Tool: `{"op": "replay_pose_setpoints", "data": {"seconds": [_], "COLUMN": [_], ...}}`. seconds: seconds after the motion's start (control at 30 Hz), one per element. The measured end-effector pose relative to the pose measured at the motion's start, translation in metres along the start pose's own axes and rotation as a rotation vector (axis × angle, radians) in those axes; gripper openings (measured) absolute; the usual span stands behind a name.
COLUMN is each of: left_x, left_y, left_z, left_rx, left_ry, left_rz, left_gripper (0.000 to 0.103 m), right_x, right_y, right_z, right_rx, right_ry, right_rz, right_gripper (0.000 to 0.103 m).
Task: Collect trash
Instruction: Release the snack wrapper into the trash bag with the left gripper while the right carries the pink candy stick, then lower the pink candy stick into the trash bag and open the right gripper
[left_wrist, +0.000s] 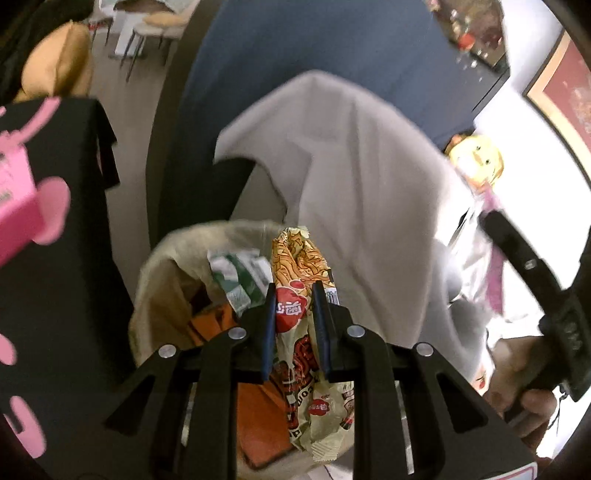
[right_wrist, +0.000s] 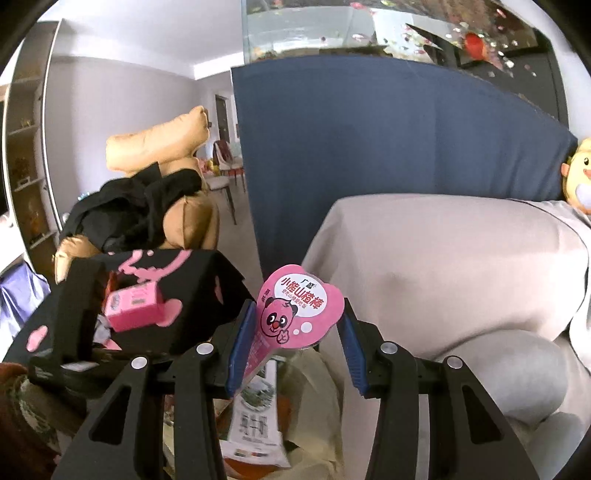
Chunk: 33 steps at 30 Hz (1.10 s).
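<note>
Left wrist view: grey sofa cover (left_wrist: 354, 177) behind; left claw (left_wrist: 294, 295) clenched on a noodle wrapper (left_wrist: 299, 280) above the lined bin (left_wrist: 155, 295). Right wrist view: blue panel (right_wrist: 369, 140) behind; right claw (right_wrist: 295, 325) grasping a pink bear-shaped snack packet (right_wrist: 295, 310) over the bin's trash.

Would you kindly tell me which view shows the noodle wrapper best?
The left wrist view: the noodle wrapper fills its centre, pinched in the left gripper above the bin. The right wrist view does not show it.

Bright daylight glare at right, motion blur, fisheye-warped edges.
</note>
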<state>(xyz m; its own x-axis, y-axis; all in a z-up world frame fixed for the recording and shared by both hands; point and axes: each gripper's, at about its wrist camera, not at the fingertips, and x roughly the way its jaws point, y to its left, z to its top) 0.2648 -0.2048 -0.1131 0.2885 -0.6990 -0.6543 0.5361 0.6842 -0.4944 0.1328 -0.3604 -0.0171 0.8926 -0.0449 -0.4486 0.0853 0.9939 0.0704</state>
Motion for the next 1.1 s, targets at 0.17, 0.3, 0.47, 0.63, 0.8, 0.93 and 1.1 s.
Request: {"op": "replay_pose_setpoints", "data": {"seconds": [0.17,0.3,0.47,0.63,0.8,0.93,1.1], "left_x": [-0.004,-0.034,-0.074,-0.1,-0.117,-0.129,-0.146], "left_y": [0.016,0.03,0.043,0.047,0.048,0.054,0.07], "left_z": [0.001,0.008,0.006,-0.012,-0.029,-0.036,-0.044], "left_rx": [-0.035,-0.055,-0.053,-0.028,-0.002,-0.01,-0.038], "left_ry": [0.001,-0.073,-0.137,-0.138,-0.148,-0.154,-0.18], "left_rz": [0.037,0.087,0.162,0.21,0.219,0.23,0.255], "left_gripper": [0.039,0.045,0.047,0.048,0.053,0.053,0.053], "right_x": [0.014,0.029,0.05,0.076,0.102,0.118,0.129], "right_y": [0.005,0.025,0.063,0.084,0.063,0.064,0.065], "right_z": [-0.011,-0.022,-0.035,-0.055,-0.073,-0.083,-0.086], "right_rx": [0.002,-0.031,-0.097,-0.208,-0.128,-0.16,-0.151], "right_ry": [0.039,0.085,0.151,0.215,0.3,0.349,0.378], "right_rz": [0.038,0.106,0.151,0.077,0.052,0.021,0.007], "right_gripper": [0.043,0.043,0.043,0.042,0.042,0.042,0.042]}}
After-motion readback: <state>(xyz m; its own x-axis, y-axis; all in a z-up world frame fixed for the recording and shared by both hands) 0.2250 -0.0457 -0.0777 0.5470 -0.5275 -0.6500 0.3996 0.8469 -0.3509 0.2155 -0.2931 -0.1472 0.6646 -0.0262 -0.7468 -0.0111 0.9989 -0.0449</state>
